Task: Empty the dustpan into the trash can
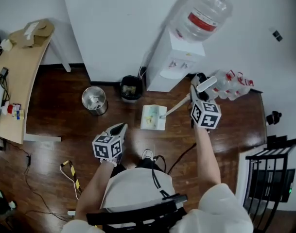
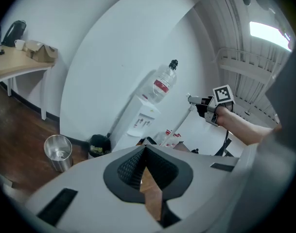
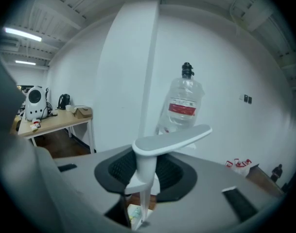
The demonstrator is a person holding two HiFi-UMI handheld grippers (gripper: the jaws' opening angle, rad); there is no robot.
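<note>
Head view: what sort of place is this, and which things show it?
Probably an office or workroom: a bottle-topped water dispenser against the wall, a cluttered desk, and a steel trash can.

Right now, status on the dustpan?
Right gripper shut on dustpan handle. Left gripper shut, empty. Dustpan holds litter, not yet over steel trash can. Bare floor between them.

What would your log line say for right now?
right tongs: shut on dustpan handle | dustpan: litter inside | left tongs: empty
</note>
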